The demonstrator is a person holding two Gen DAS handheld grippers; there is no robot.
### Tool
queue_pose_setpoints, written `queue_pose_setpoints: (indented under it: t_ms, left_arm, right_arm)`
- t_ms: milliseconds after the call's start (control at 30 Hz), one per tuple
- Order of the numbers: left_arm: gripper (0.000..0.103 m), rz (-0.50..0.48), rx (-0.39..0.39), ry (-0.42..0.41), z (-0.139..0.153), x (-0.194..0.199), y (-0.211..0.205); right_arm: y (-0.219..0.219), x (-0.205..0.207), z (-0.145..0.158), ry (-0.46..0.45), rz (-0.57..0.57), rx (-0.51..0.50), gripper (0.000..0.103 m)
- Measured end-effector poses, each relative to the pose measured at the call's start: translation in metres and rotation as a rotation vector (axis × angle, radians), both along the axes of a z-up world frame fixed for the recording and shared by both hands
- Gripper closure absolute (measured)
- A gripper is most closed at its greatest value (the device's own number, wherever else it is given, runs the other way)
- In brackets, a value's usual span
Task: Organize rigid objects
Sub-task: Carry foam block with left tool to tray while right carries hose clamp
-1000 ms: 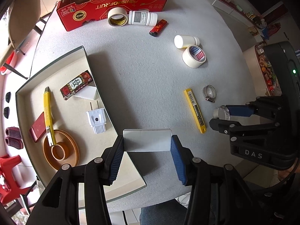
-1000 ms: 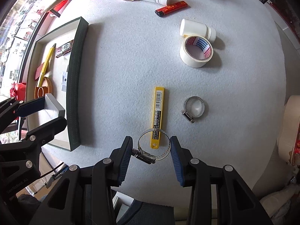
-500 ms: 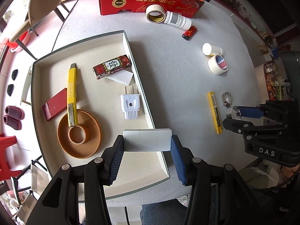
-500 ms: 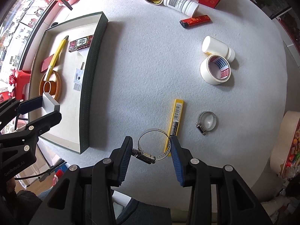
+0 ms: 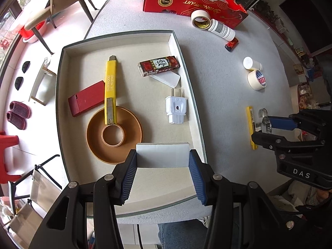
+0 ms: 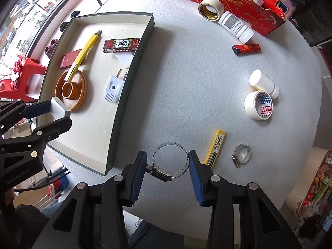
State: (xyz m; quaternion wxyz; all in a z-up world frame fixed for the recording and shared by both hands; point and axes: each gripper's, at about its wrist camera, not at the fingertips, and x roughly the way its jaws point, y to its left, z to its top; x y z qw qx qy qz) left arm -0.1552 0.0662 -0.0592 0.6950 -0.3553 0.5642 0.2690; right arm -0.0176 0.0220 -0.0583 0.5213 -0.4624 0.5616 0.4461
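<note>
left gripper (image 5: 162, 167) clamps block (image 5: 162, 155), now over tray (image 5: 186, 72) | right gripper (image 6: 168, 161) clamps clamp (image 6: 169, 159), nearer tray | drop next

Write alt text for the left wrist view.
The left gripper holds a white block between its jaws above the near end of a shallow tray that holds a yellow utility knife, a white plug and a brown ring dish. At right, the right gripper carries a metal hose clamp.
</note>
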Motion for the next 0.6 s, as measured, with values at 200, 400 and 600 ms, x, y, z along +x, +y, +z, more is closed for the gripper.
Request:
queue_pose_setpoints:
  t_ms: [200,400,600]
  left_arm:
    - [0.05,0.063,-0.01,0.004,-0.003,-0.02,0.004]
    - [0.05,0.123,-0.005,0.007,-0.004,-0.04,0.008]
    - [0.05,0.155,-0.006,0.027,-0.008,-0.054,0.01]
  right_arm:
    - [0.01,-0.019,0.002,0.001,0.074,0.002,0.061]
    - [0.022,-0.036,0.01,0.011,0.131,0.033,0.061]
    - [0.037,-0.053,0.014,0.04,0.169,0.056,0.06]
